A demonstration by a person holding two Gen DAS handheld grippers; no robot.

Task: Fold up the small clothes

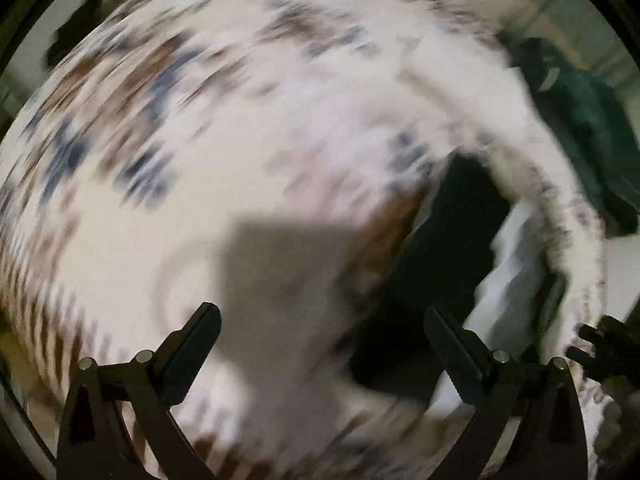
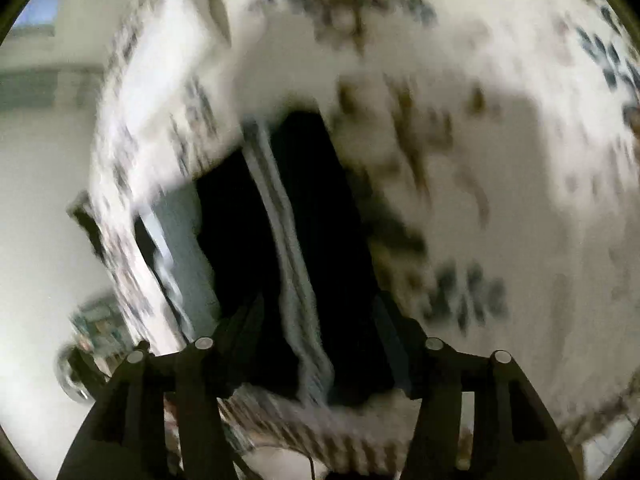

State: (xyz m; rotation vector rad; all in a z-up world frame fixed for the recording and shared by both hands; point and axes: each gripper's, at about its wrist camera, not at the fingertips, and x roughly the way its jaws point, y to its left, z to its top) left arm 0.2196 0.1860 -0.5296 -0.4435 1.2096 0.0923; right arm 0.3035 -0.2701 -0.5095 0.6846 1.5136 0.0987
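Fingers (image 1: 200, 344) of my left gripper (image 1: 320, 340) stand wide and empty above the blurred white patterned garment (image 1: 240, 120); I judge a hasty pinch could catch a single layer and drag the fold askew; dark green cloth (image 1: 580, 128) lies beyond on a pale surface (image 1: 628, 256). On my right gripper (image 2: 320, 344) the jaws stand half-open around a dark opening with a pale ribbed edge (image 2: 296, 280); whether they grip it I cannot tell; pale surface (image 2: 40, 200) spreads left.

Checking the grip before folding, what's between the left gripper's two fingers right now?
In the left wrist view the left gripper stands open; only the blurred patterned white garment beneath shows in the gap, untouched by either finger.
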